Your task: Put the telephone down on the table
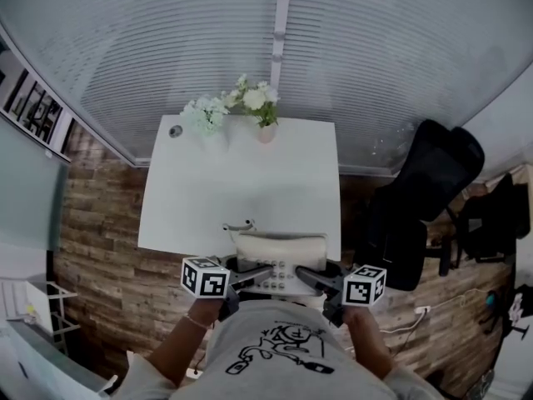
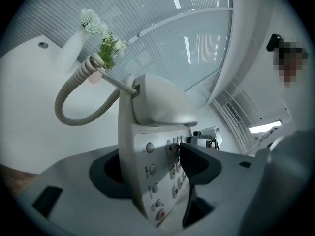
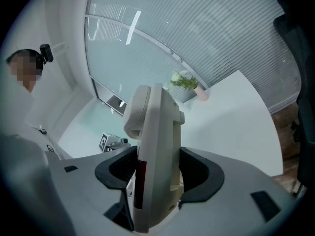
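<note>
The telephone (image 1: 279,257) is held at the near edge of the table (image 1: 241,190), with the handset seated in its cradle. The coiled cord (image 2: 60,107) loops out over the table. My left gripper (image 1: 252,277) is clamped on the telephone's keypad side. My right gripper (image 1: 311,280) is clamped on the opposite side. White flowers (image 1: 254,98) stand at the table's far edge. A black chair (image 1: 425,198) stands to the right of the table.
</note>
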Tool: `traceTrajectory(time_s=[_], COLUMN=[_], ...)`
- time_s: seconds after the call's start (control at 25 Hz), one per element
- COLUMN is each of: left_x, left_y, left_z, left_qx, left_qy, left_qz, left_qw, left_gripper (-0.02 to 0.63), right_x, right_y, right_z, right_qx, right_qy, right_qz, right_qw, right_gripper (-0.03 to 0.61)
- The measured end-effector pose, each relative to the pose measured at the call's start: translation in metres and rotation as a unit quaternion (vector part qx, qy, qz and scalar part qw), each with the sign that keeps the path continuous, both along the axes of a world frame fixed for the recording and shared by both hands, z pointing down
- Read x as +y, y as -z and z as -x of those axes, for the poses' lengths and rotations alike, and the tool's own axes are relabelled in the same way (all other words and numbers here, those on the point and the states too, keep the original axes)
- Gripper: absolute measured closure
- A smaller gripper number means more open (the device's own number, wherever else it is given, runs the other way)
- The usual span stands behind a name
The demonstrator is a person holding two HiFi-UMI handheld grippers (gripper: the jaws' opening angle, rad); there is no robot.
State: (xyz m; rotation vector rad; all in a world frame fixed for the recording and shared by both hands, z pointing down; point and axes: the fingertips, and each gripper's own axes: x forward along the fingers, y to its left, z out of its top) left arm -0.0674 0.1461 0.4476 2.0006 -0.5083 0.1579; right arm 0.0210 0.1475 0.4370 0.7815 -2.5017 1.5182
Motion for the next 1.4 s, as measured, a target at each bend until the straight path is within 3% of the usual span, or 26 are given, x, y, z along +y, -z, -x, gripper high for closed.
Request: traceTrajectory(time_s=[0.76, 1.4], left_x=[-0.04, -0.074], left_y=[-0.006, -0.008], left_z=[0.025, -0.007], left_qx=[0.004, -0.007], left_qy=[-0.012, -0.007], left_qz=[0.009, 0.02], left_qw=[0.9999, 0.9998], left_gripper=[0.325, 0.325], right_x=[-0.038, -0.073], right_y=[-0.006, -0.009], right_z=[0.026, -0.006], right_qx=[0.0, -0.014], right_qy=[-0.013, -0.011], right_qz=[0.017, 0.021], right_qw=[1.0, 1.0], right_gripper=[0.298, 0.298])
